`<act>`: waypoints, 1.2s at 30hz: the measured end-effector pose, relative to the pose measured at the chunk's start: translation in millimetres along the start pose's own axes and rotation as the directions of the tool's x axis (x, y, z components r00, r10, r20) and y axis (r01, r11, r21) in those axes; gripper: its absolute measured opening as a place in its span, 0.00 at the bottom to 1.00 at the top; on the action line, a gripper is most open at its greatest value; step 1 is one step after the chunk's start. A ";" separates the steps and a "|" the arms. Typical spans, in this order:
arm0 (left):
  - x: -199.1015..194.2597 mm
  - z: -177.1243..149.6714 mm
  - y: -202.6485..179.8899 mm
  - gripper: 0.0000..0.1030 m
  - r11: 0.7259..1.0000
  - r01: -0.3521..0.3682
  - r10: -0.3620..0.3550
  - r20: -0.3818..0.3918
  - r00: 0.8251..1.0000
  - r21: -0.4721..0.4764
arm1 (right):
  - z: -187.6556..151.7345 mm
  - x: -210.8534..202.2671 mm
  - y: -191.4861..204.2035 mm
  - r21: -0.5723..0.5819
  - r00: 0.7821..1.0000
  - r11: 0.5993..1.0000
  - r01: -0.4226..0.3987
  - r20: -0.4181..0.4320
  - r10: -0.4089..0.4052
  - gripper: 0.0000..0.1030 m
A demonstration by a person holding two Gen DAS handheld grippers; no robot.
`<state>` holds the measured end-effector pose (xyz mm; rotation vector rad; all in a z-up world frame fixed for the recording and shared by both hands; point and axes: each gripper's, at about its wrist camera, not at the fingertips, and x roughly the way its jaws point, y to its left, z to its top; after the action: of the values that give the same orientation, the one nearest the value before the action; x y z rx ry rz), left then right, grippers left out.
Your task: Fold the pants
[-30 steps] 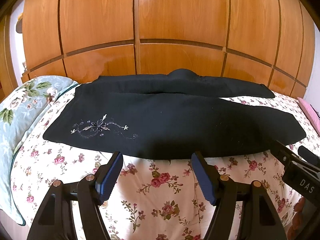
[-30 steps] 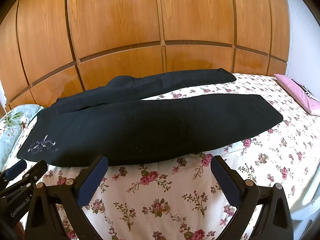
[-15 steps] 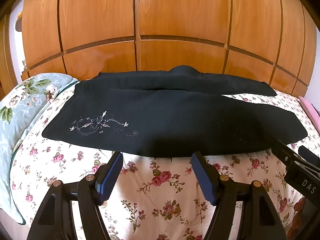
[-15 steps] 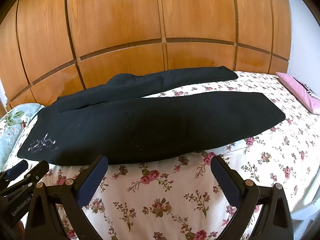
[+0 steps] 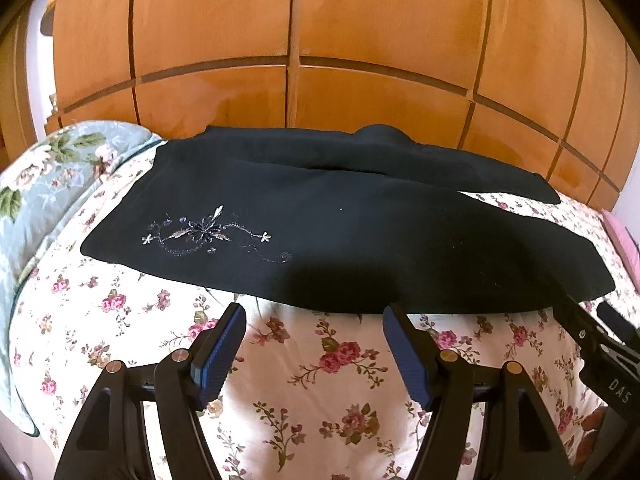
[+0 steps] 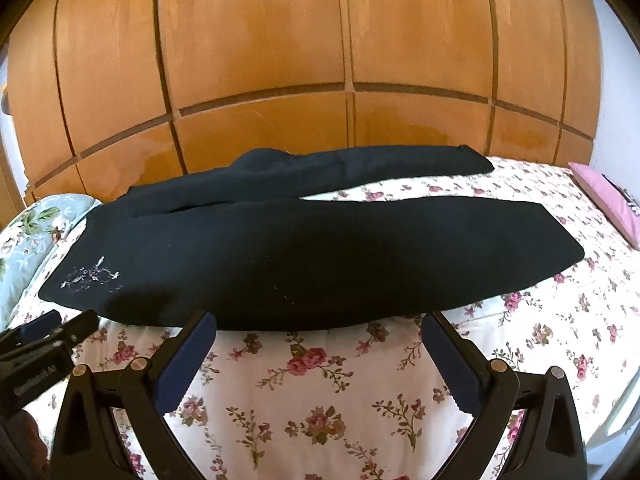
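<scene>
Black fabric fills the middle of both views: the pants [image 5: 352, 240] lie flat on the floral bedspread [image 5: 320, 364], which serves here as the landmark. They stretch across the far half of the bedspread, waist end toward its left side, where silver flower embroidery [image 5: 208, 234] shows on the cloth, and the two legs run toward its right side. The nearer leg [image 6: 400, 248] lies wide and smooth; the farther leg [image 6: 360, 168] lies along the bedspread's back edge, against the wooden panelled wardrobe [image 6: 320, 60], with a small hump in it.

The left gripper [image 5: 314, 320] hangs over the near half of the bedspread with its blue-padded fingers spread wide apart. Nothing is between them, and the pad tips sit just short of the pants' near edge; I cannot tell whether they touch the cloth. The right gripper [image 6: 320, 322] is spread wider, also empty, its tips at the near edge of the nearer leg, over bare bedspread. Each gripper appears at the edge of the other's view, so they sit side by side.

A pale green floral pillow [image 5: 44, 184] lies at the bedspread's left end, and a pink pillow [image 6: 604, 200] at its right end. No containers show in either view.
</scene>
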<state>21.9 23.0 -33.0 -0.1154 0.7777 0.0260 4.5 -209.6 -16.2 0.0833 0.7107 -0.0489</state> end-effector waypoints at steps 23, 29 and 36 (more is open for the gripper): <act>42.0 -9.5 194.2 0.69 0.748 0.227 -0.192 0.124 0.974 -0.624 | -26.1 42.5 -240.6 0.814 0.967 0.546 -0.198 0.069 0.247 0.65; 49.1 -5.5 209.0 0.69 0.735 0.290 -0.226 0.182 0.957 -0.613 | -19.7 57.1 -254.5 0.847 0.960 0.480 -0.228 0.113 0.257 0.55; 58.5 0.3 211.0 0.70 0.749 0.308 -0.229 0.207 0.951 -0.587 | -21.2 75.8 -259.8 0.846 0.950 0.457 -0.273 0.164 0.265 0.32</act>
<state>49.8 231.5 -93.7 -0.8485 0.5970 0.0104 29.1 -467.5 -97.2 1.1961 0.5924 -0.0985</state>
